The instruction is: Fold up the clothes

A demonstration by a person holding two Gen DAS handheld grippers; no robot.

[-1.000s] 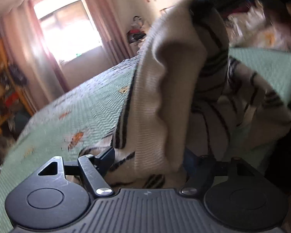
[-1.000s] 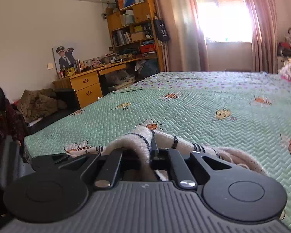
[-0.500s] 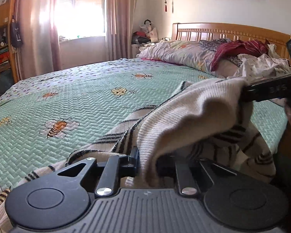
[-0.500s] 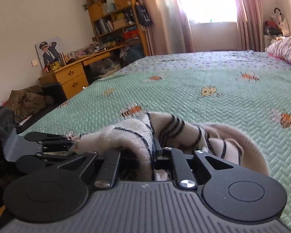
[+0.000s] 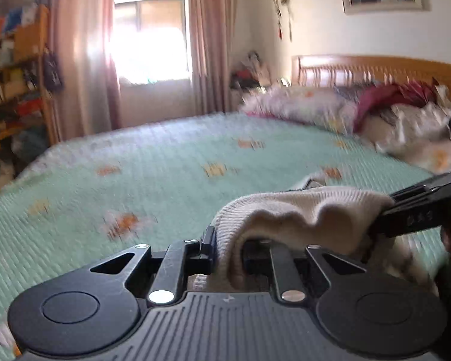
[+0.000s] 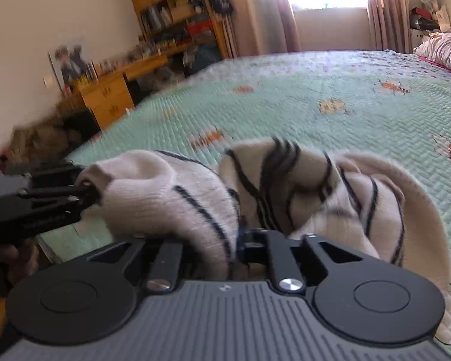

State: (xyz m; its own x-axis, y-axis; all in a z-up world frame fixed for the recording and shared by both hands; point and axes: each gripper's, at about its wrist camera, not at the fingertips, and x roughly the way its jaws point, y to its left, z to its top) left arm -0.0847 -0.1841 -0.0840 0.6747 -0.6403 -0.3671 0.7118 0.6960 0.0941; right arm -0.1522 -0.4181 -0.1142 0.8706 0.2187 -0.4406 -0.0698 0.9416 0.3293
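1. Spreading across both views from 9 to 3 o'clock: bed (image 6: 330, 96) under a green quilt with bee prints, mostly bare, with pillows and a heap of other laundry (image 5: 385, 114) lying at 2 o'clock in the left view, near the headboard.
2. Lying bunched at the near edge of the bed: cream sweater with black stripes (image 6: 285, 186), crumpled and rumpled at 12 to 3 o'clock in the right view, showing no flat panel and no clean crease. Judging from that: not folded as it lies, with laying out flat, sleeves and body folds all wanting; fitting either a garment being shaken out for spreading or one being gathered up mid-fold, not settled by these views.
3. Stretching between both tools: a short span of knit, taut at its upper edge.
4. Clamping narrow on a fold of that knit: left tongs (image 5: 228, 255), also showing at 9 o'clock in the right view (image 6: 87, 192).
5. Pinching narrow on the same sweater: right tongs (image 6: 237, 246), entering at 3 o'clock in the left view.
6. Differing from half a second ago: blurring more strongly in both views, left camera pointing higher toward the headboard and wall picture, span between tongs looking shorter and tighter, sweater bulk sitting more heaped.
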